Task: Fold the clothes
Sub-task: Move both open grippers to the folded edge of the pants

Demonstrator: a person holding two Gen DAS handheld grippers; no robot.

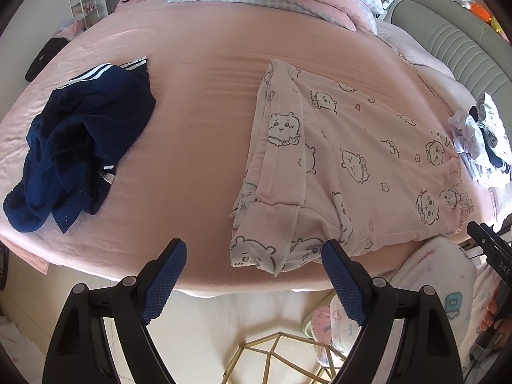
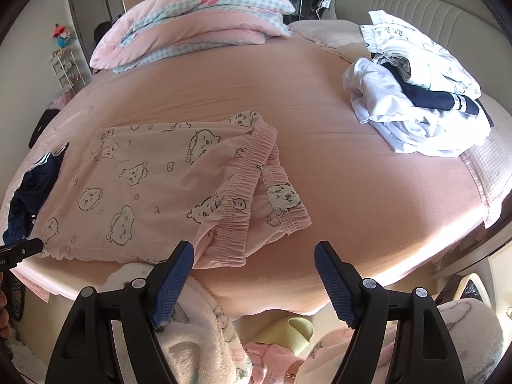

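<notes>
Pink pajama pants (image 1: 352, 160) w/ cartoon bear print lie on the pink bed (image 1: 198, 134), near the front edge, folded lengthwise w/ one leg laid over the other. Waistband (image 2: 256, 166) is elastic, bunched, partly flipped so inside shows; it sits toward the right side, leg ends toward the left. Cuffs (image 1: 256, 249) reach the bed's front edge.

Left claw (image 1: 254, 259) is spread wide, nothing between its blue pads (image 1: 166, 281); right-hand pad sits just at the cuff end of the pants, can't tell if touching. Right claw (image 2: 254, 262) also spread wide, holding nothing, hovering at the bed edge just in front of the waistband; its left pad (image 2: 172, 284) overlaps the waistband corner in view, contact unclear.

Further out: crumpled navy track pants (image 1: 80, 134) w/ white stripes lie on the bed's left part, well apart from the pink pair. Pile of white and navy clothes (image 2: 416, 96) sits at the far right of the bed, near the grey padded headboard (image 2: 416, 0). Folded pink/blue-check quilt (image 2: 198, 22) stacked at the back. Fluffy white robe (image 2: 204, 336) below the bed edge, by the claws.
</notes>
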